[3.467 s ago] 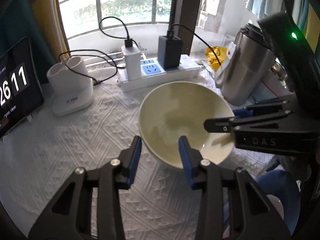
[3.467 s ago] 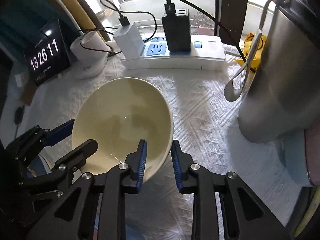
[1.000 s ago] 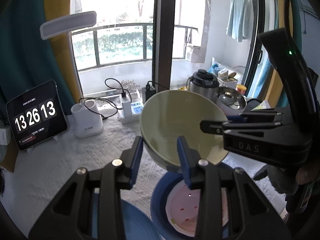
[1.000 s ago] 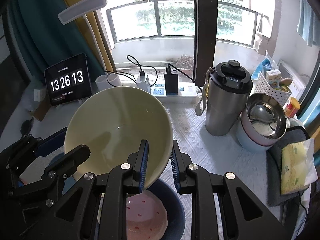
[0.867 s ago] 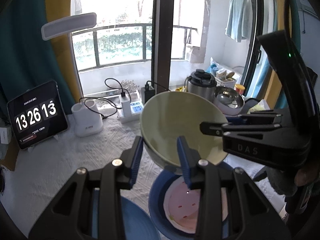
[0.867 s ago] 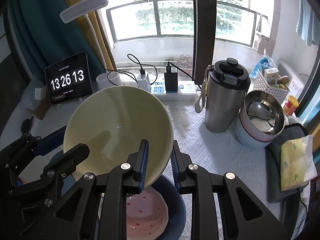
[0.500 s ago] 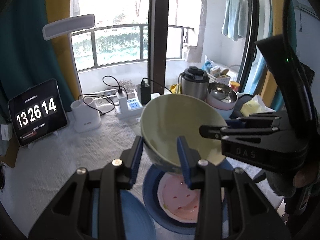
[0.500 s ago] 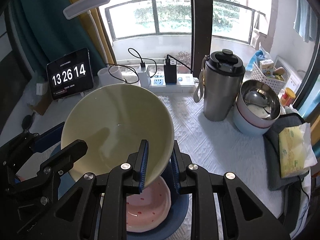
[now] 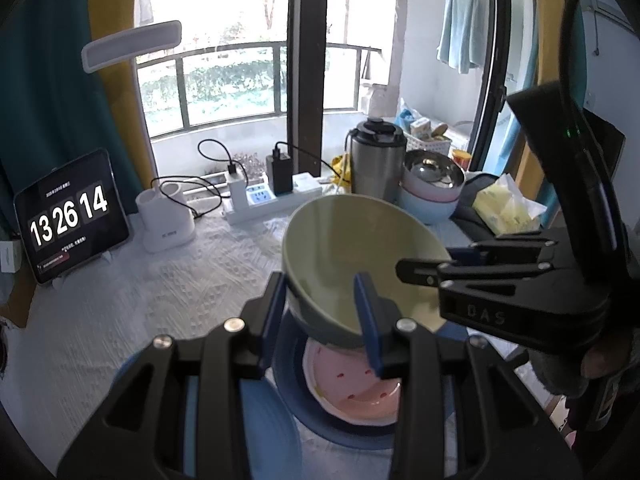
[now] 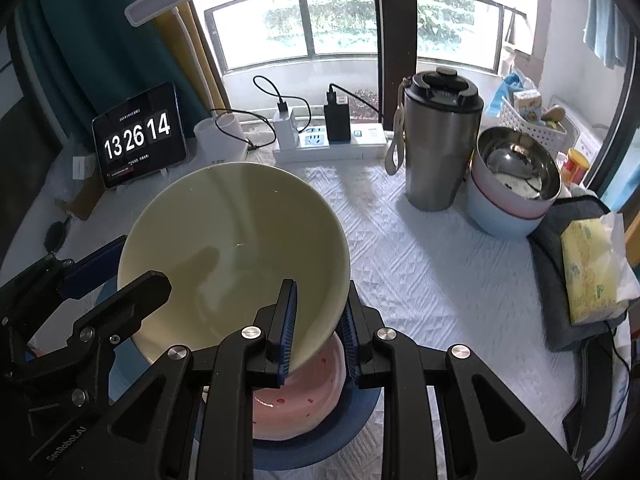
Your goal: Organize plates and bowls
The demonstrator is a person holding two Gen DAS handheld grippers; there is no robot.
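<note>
Both grippers hold a large cream bowl (image 9: 352, 248) (image 10: 232, 248) by opposite rims, tilted, in the air. My left gripper (image 9: 322, 320) is shut on its near rim; it also shows at the left of the right wrist view (image 10: 120, 280). My right gripper (image 10: 318, 328) is shut on the other rim and appears at the right of the left wrist view (image 9: 432, 264). Just below the bowl sits a pink bowl with red dots (image 9: 352, 388) (image 10: 304, 396) inside a dark blue bowl (image 9: 296, 392) (image 10: 344, 440). A blue plate (image 9: 264, 432) lies beside it on the left.
On the white tablecloth (image 10: 420, 264): a steel thermos (image 10: 438, 140), stacked bowls with a steel one on top (image 10: 516, 184), a tissue pack (image 10: 592, 268) on a grey cloth, a power strip (image 10: 332, 148), a white cup holder (image 10: 220, 136), a clock tablet (image 10: 138, 134).
Both grippers have carried the cream bowl up off the table and back toward me, then down closer over the pink bowl in the dark blue bowl.
</note>
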